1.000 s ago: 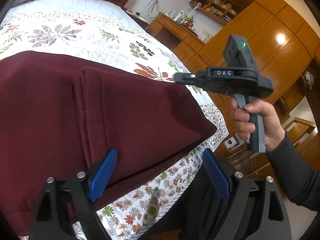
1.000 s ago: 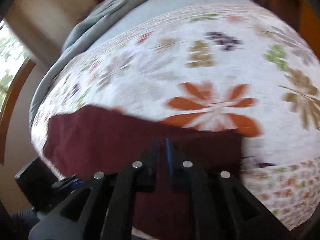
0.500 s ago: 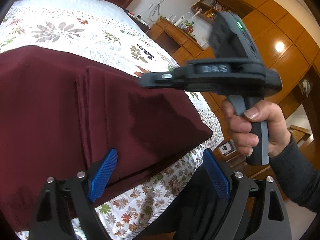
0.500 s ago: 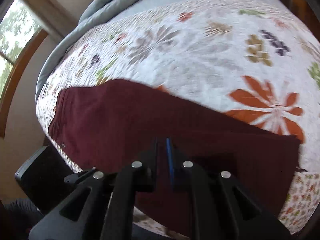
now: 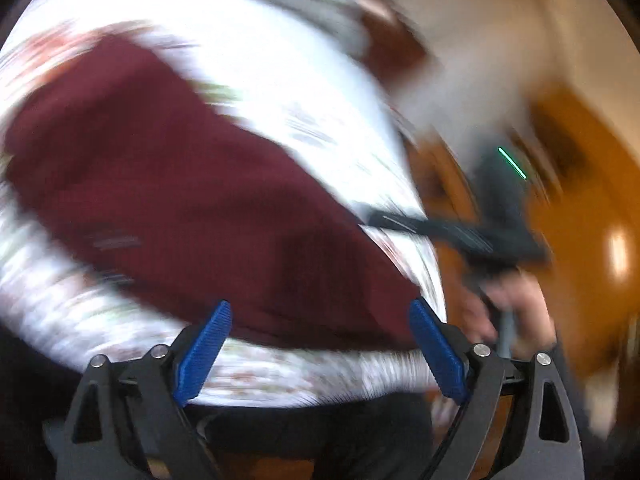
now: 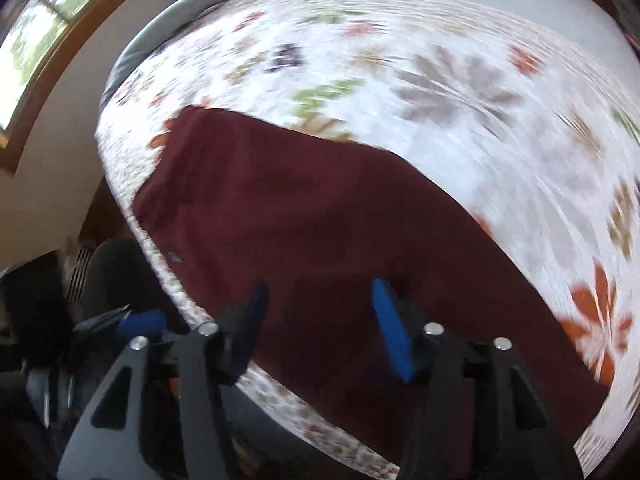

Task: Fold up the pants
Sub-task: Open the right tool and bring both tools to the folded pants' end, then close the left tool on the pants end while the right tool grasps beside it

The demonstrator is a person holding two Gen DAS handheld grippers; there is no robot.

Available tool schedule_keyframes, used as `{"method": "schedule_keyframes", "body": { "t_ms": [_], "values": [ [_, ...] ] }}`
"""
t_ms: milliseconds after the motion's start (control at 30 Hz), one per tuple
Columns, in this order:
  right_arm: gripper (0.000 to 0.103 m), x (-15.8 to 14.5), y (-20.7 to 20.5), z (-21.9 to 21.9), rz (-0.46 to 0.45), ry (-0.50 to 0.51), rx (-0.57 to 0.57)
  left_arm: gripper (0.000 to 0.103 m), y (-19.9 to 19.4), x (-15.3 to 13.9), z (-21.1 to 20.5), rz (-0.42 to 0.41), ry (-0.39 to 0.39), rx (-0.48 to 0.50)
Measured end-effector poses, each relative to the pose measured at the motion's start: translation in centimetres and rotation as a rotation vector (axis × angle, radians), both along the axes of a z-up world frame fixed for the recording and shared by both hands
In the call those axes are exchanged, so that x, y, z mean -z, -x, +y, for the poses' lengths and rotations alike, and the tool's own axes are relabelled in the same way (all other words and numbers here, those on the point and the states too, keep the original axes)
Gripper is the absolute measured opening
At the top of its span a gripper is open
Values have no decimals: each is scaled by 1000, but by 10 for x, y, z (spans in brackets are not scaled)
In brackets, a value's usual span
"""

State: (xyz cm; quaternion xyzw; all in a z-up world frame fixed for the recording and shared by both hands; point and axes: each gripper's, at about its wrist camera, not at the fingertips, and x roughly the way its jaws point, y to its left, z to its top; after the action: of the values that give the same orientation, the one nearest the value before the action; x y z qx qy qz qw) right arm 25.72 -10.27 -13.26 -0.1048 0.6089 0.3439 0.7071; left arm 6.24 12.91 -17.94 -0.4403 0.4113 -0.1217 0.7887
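Dark maroon pants (image 5: 180, 184) lie flat along the near edge of the floral bedspread (image 5: 304, 92); they also show in the right wrist view (image 6: 320, 232). My left gripper (image 5: 320, 344) is open and empty, held above the pants' near edge. My right gripper (image 6: 320, 320) is open and empty over the pants; it also shows, blurred, at the right of the left wrist view (image 5: 452, 232) in a hand. Both views are motion-blurred.
The bedspread (image 6: 460, 92) covers the bed, with a grey blanket (image 6: 192, 12) at its far end. Wooden cabinets (image 5: 580, 208) stand to the right of the bed. A window (image 6: 36, 40) is on the wall at the left.
My right gripper has opened from shut and swung left along the pants. My left gripper stays open and has swung quickly, so its view now takes in more of the pants.
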Motion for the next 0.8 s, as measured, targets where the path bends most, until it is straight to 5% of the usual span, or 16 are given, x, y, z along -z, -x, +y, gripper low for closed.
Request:
{"method": "schedule_keyframes", "body": {
  "t_ms": [100,200,433,567,800],
  "values": [
    [61,-6,-7,47,7,5,-119,90,20,32,65,117,97,-290],
    [63,-12,-13,96,22,10,-237,91,32,52,104,180,142,-451],
    [67,-5,-32,188,35,60,-399,91,15,64,124,220,138,-489],
    [68,2,-42,215,50,72,-432,91,1,53,123,190,98,-487],
    [68,14,-60,238,85,83,-455,91,-8,72,130,140,143,-490]
  ]
}}
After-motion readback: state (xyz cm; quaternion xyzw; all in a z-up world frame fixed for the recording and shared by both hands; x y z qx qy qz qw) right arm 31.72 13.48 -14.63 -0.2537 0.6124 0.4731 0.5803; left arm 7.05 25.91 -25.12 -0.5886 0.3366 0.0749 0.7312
